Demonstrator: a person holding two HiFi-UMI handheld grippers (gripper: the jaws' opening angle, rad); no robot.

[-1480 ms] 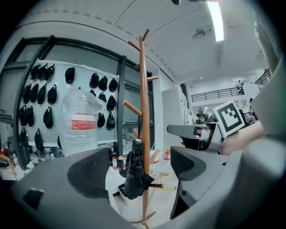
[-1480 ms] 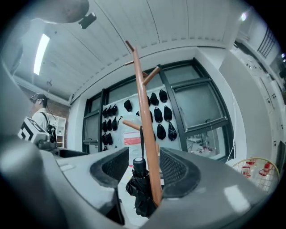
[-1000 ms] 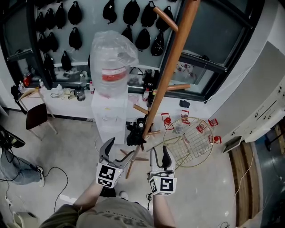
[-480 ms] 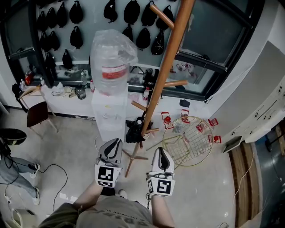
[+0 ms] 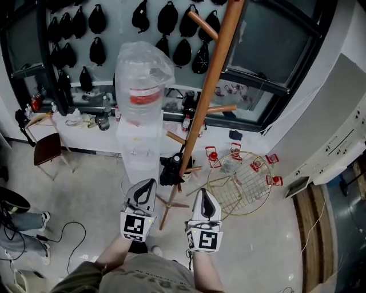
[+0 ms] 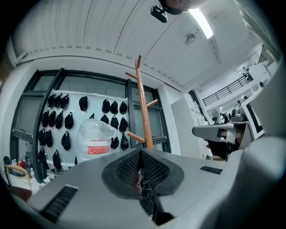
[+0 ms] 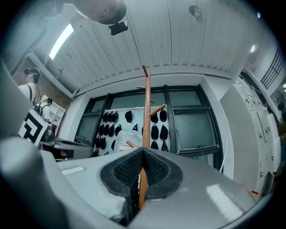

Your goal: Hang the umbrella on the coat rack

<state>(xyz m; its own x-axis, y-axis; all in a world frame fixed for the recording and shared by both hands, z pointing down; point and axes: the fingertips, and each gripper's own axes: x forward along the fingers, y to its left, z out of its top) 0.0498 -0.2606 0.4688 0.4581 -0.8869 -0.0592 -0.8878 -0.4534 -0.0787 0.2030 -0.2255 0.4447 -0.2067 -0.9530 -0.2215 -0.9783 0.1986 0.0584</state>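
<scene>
A tall wooden coat rack (image 5: 209, 86) rises ahead of me; it also shows as the rack pole (image 6: 142, 112) and the rack pole (image 7: 146, 116) in the gripper views. A folded black umbrella (image 5: 170, 170) hangs low on the rack, by a short peg near the base. My left gripper (image 5: 143, 191) and right gripper (image 5: 204, 200) hover side by side just short of the rack, apart from the umbrella. Both have just been closing and are shut, with nothing between the left pads (image 6: 129, 167) or the right pads (image 7: 154, 170).
A water dispenser (image 5: 140, 149) with a plastic-wrapped bottle stands left of the rack. A round gold wire grid (image 5: 243, 183) with red clips lies to the right. Black bags (image 5: 171, 17) hang on the back wall. A chair (image 5: 48, 149) and a person's legs (image 5: 17, 234) are at left.
Both grippers went from open jaws to shut, with nothing taken. Both hands rose slightly. The person at the left edge shifted.
</scene>
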